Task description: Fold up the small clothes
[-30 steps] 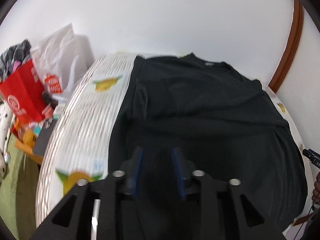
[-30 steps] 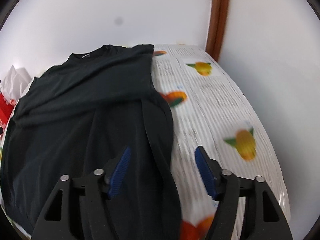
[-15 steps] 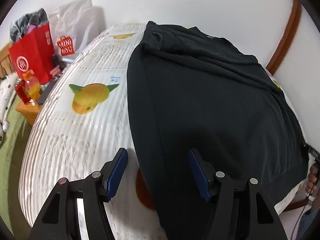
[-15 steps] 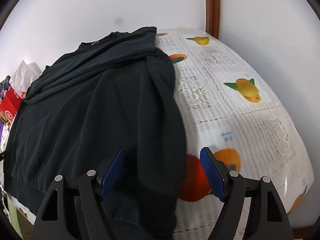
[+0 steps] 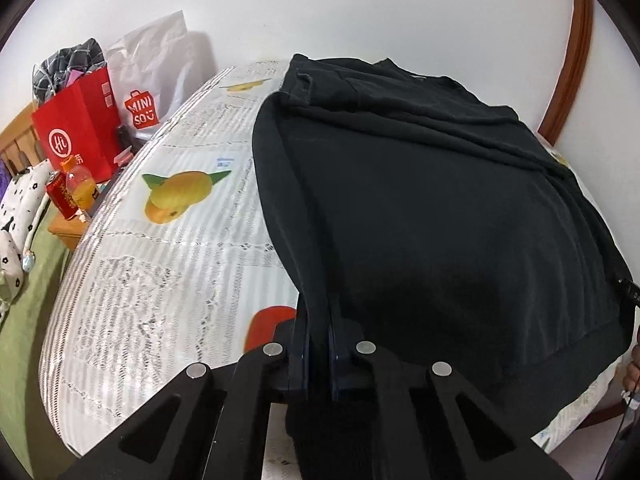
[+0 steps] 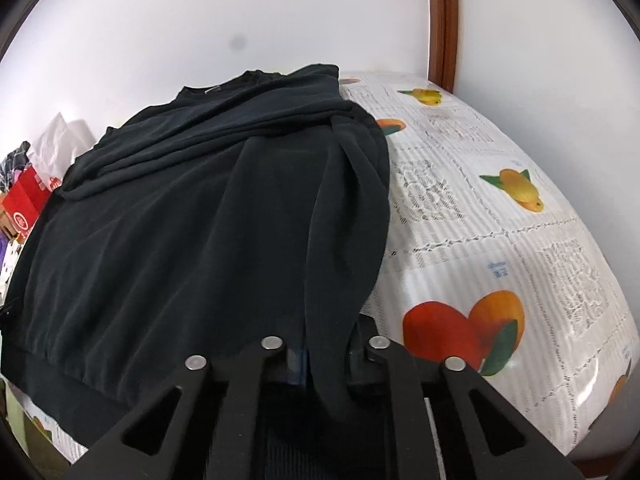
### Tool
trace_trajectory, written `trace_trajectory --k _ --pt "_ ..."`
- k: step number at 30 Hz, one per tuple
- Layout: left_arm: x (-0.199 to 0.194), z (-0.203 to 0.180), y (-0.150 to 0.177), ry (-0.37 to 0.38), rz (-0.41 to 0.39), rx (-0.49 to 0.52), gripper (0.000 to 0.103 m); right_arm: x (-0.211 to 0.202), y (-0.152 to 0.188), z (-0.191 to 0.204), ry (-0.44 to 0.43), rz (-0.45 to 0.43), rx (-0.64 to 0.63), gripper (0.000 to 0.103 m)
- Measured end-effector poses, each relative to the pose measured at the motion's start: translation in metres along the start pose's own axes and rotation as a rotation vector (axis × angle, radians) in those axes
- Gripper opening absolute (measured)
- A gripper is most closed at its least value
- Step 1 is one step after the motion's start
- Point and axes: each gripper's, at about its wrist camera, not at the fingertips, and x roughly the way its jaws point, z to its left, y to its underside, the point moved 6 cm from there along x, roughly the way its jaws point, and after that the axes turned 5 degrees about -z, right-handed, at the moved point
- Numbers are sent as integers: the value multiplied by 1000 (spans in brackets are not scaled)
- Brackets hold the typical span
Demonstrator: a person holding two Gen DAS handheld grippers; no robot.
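Nearest the cameras, the left claw (image 5: 318,354) has just clenched on the near left hem corner of the black sweatshirt (image 5: 440,216), a ridge of dark cloth pinched between its blue pads. The right claw (image 6: 326,360) has likewise just clamped onto the near right hem corner. The sweatshirt lies spread on the worktop (image 5: 160,280), whose cover shows printed fruit. Left of the sweatshirt, past the worktop edge, stand a red can (image 5: 60,196) and an orange bottle (image 5: 82,188); farther back, a red bag (image 5: 78,128) and a white bag (image 5: 154,72) lean by the wall.
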Motion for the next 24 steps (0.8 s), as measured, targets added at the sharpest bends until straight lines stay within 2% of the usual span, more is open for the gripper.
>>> trace_trajectory --k 2,5,10,12,17,24 --pt "-14 5 -4 39 -30 -19 7 -18 -5 -10 -34 -37 40 9" --pt "-41 14 -12 127 -76 -61 7 -47 -12 -22 -135 -89 111 9" --pt "-84 29 -24 264 -158 -131 6 -97 -22 -23 -192 -215 77 9" --pt "-96 33 -29 290 -191 -144 6 -113 -28 -22 -219 -256 75 9" --pt "-102 33 -53 268 -244 -132 7 -119 -54 -15 -228 -290 48 9" --pt "-81 20 -94 180 -262 -83 7 -87 -97 -8 -189 -256 95 10"
